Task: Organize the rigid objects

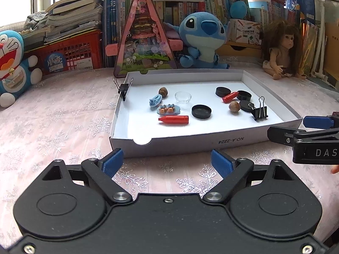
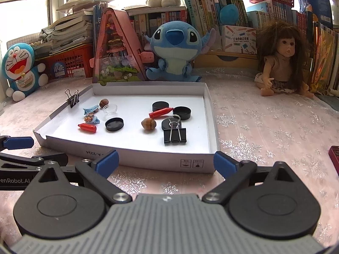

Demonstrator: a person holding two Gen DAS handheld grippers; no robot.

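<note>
Left tongs (image 1: 167,163) and right tongs (image 2: 166,164) hover with jaws apart, holding nothing, just short of the tray (image 2: 148,160); caps (image 2: 114,124), nuts (image 2: 149,124), red tubes (image 2: 87,127) and clips (image 2: 175,134) lie mixed inside; sorting looks unfinished or between picks; any grasp must clear the rim.

The left gripper (image 1: 167,162) hangs low over the cloth with its jaws spread wide, nothing between the blue pads (image 1: 113,162). The right gripper (image 2: 166,164) sits the same way, jaws wide apart and empty, blue pads (image 2: 224,163) bare. In the left wrist view the right one enters from 3 o'clock; in the right wrist view the left one enters from 9 o'clock. A fingertip (image 1: 335,169) shows at 3 o'clock.
</note>
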